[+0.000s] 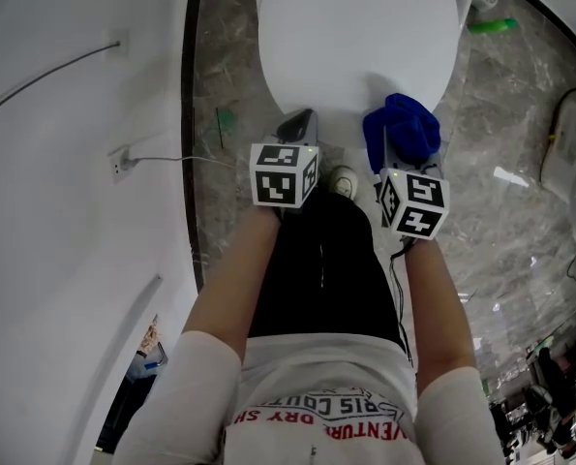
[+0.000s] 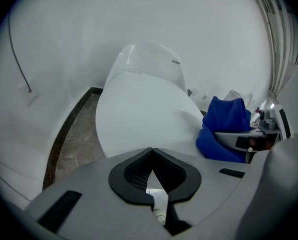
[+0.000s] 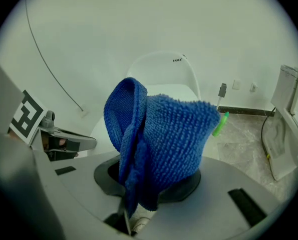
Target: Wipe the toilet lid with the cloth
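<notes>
Now | R gripper [image 1: 392,151] pinches fuzzy blue cloth [image 3: 164,134], bunched up, near front edge of toilet lid [image 1: 355,27] | lid: white, smooth, round, down | L gripper [image 2: 150,151]: jaws pressed together, nothing inside

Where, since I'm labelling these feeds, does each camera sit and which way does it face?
Head view: on the person's head, looking down at the toilet lid; forearms, legs, left gripper and right gripper show.
Left gripper view: rides the left gripper, facing along its shut, empty jaws across the lid.
Right gripper view: rides the right gripper, facing its jaws clamped on the blue cloth.
All share lid and cloth.
</notes>
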A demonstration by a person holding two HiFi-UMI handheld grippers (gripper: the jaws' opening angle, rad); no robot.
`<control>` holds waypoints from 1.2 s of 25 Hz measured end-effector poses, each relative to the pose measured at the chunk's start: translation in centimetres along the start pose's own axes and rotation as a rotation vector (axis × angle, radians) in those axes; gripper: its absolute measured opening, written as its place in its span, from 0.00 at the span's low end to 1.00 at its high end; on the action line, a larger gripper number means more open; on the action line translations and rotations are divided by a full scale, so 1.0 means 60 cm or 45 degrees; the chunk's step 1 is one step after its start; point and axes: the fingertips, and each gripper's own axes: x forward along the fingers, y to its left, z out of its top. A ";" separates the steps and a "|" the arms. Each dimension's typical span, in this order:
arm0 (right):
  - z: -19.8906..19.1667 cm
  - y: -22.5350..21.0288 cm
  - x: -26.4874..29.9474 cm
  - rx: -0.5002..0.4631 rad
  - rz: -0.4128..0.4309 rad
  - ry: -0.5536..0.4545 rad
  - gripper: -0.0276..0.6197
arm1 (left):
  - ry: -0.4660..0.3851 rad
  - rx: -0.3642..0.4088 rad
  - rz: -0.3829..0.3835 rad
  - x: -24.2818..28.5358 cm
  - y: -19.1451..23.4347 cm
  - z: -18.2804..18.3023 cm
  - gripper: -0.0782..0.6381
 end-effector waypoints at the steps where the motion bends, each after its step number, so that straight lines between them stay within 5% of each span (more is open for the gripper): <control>1: -0.004 -0.001 0.006 0.000 -0.002 0.010 0.19 | 0.005 0.002 0.001 0.005 0.002 -0.003 0.12; 9: -0.013 0.002 0.028 -0.035 -0.051 0.064 0.19 | 0.025 -0.018 -0.030 0.013 0.008 -0.010 0.12; 16: 0.011 -0.004 0.009 0.101 0.014 0.095 0.19 | 0.030 -0.018 -0.067 -0.013 -0.016 0.009 0.12; 21: 0.096 -0.006 -0.041 0.133 0.063 0.052 0.19 | -0.146 0.039 -0.113 -0.080 -0.067 0.103 0.12; 30: 0.247 -0.007 -0.066 0.063 0.100 -0.034 0.19 | -0.457 0.052 -0.030 -0.179 -0.055 0.270 0.12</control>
